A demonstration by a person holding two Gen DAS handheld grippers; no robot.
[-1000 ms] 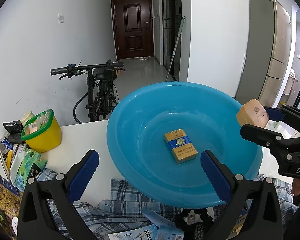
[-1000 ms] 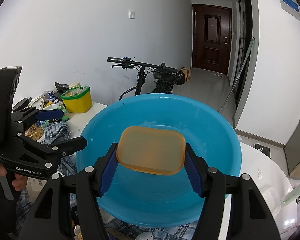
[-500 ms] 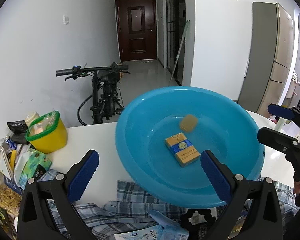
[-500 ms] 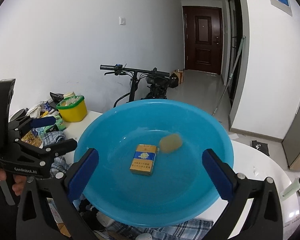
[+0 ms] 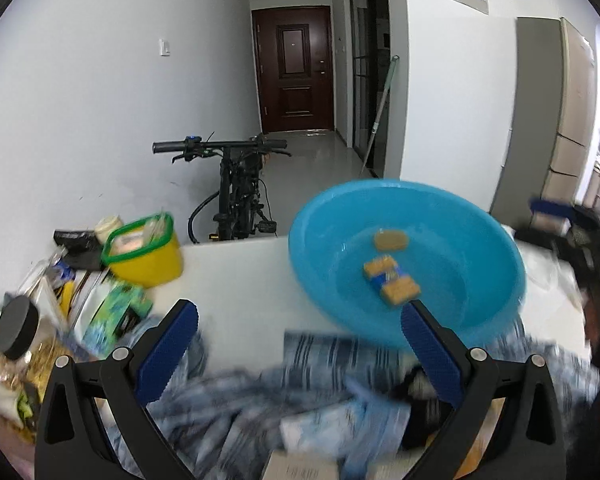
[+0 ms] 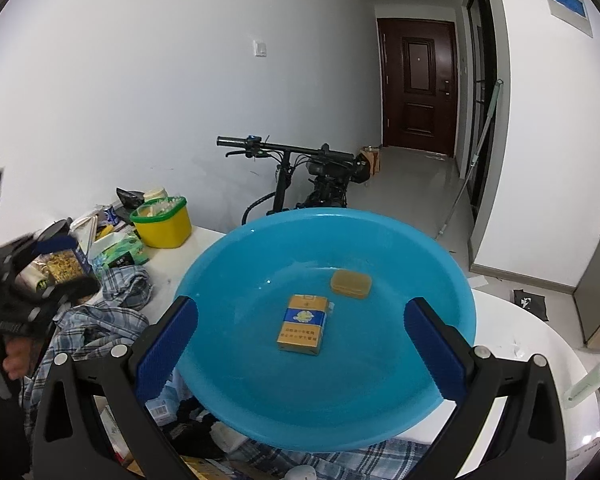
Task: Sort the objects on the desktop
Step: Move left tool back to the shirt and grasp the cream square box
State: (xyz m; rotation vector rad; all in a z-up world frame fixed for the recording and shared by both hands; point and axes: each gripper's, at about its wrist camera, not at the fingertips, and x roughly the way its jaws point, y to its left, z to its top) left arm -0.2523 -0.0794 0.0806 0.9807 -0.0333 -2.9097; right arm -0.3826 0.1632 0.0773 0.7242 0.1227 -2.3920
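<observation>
Far left in your right wrist view, your left tongs point(image 6: 56, 268) show blurred, a hand point(image 6: 14, 360) gripping the handle; any writing on them is too smeared to read. In their own view the left tongs point(image 5: 300, 344) stand released, blue pads wide apart with nothing between them, over a plaid cloth point(image 5: 260, 400) and blurred paper packets whose print you cannot make out.

At the left edge of the tabletop point(image 6: 168, 260) sits a clutter: a black-lidded jar point(image 5: 16, 328), a green tissue pack point(image 6: 118, 250) with unreadable lettering, and a yellow tub with a green rim point(image 6: 162, 220). Between that tub and the basin there is a bare white strip of tabletop.

The blue basin point(image 6: 236, 264) fills the middle, its near rim overhanging the plaid cloth. Inside it lies a yellow and blue cigarette pack point(image 6: 302, 324), flat, its printed lines too small to read, and just beyond it, apart, an amber soap bar point(image 6: 351, 283).

Your right tongs point(image 6: 300, 344) are released, pads spread wide over the basin's near rim and holding nothing.

To the right of the basin, the white tabletop curves away with open room; a pale green pen-like object point(image 6: 588, 384) lies near its right edge.
</observation>
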